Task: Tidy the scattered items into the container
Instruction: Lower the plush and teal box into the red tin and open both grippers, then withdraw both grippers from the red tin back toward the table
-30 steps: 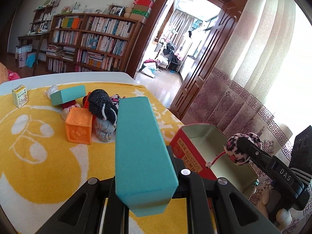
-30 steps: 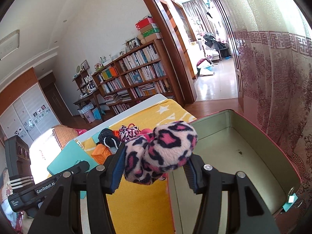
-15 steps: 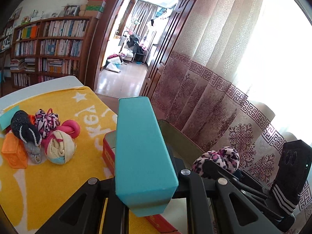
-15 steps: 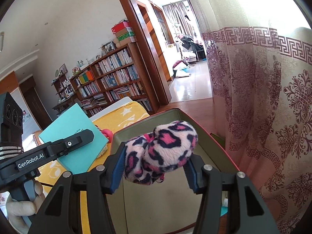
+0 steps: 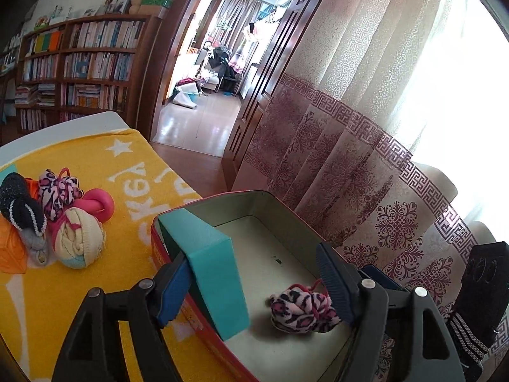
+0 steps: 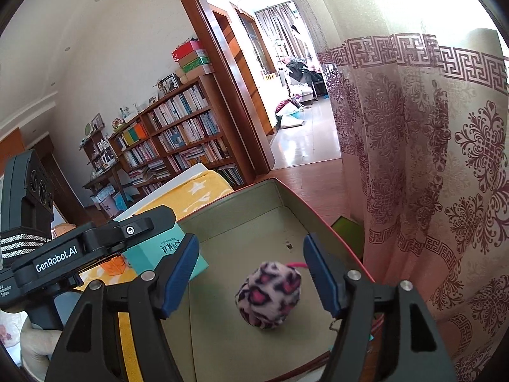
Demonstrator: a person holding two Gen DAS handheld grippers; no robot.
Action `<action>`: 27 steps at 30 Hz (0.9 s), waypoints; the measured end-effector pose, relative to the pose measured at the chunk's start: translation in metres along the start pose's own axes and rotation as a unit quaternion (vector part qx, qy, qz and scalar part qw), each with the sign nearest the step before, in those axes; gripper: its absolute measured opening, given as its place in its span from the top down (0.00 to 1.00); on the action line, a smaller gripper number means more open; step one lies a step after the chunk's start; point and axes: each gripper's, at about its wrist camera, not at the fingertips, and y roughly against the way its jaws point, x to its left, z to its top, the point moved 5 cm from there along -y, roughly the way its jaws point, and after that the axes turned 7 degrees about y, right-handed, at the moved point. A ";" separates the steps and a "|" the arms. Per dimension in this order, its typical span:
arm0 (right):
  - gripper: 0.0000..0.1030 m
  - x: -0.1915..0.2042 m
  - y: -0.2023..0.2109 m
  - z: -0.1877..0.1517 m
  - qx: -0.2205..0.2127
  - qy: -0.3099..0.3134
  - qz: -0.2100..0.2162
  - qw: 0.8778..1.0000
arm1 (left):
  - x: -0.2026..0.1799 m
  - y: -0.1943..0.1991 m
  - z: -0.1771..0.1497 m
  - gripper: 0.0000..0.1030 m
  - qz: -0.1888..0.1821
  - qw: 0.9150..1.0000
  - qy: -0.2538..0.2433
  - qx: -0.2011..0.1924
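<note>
Two items now sit in the red tin [image 5: 203,321]: teal box [image 5: 210,267] leaning lower left, leopard scrunchie [image 6: 268,297] at centre. Left claw [image 5: 254,286] and right claw [image 6: 251,277] are opening, released, pads clear of the scrunchie. Remaining socks [image 5: 79,242] await on the yellow towel [image 5: 95,286], left.

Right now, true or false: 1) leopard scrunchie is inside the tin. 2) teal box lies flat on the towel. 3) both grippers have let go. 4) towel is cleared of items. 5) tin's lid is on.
1) True: the leopard scrunchie lies on the floor of the tin.
2) False: the teal box is in the tin, leaning tilted against its near wall.
3) True: the left gripper and right gripper are opening, pads off both items.
4) False: rolled socks, a pink ring and more remain on the yellow towel.
5) False: the tin is open.
</note>
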 end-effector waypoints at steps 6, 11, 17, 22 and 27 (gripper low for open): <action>0.28 -0.005 -0.001 0.001 -0.001 -0.008 -0.006 1.000 | 0.005 0.002 0.005 0.26 -0.005 1.000 0.011 -0.004; 0.28 -0.009 -0.001 0.000 -0.002 -0.014 -0.009 1.000 | 0.010 0.006 0.005 0.26 -0.003 1.000 0.020 -0.006; 0.28 -0.006 -0.001 0.001 0.000 -0.015 -0.006 1.000 | 0.021 0.013 0.003 0.26 0.010 0.999 0.029 -0.011; 0.28 0.004 -0.003 0.000 0.003 -0.006 0.002 1.000 | 0.037 0.021 0.002 0.25 0.026 0.998 0.045 -0.019; 0.25 0.019 -0.004 0.003 0.004 0.002 0.012 1.000 | 0.062 0.037 0.002 0.20 0.047 0.996 0.073 -0.036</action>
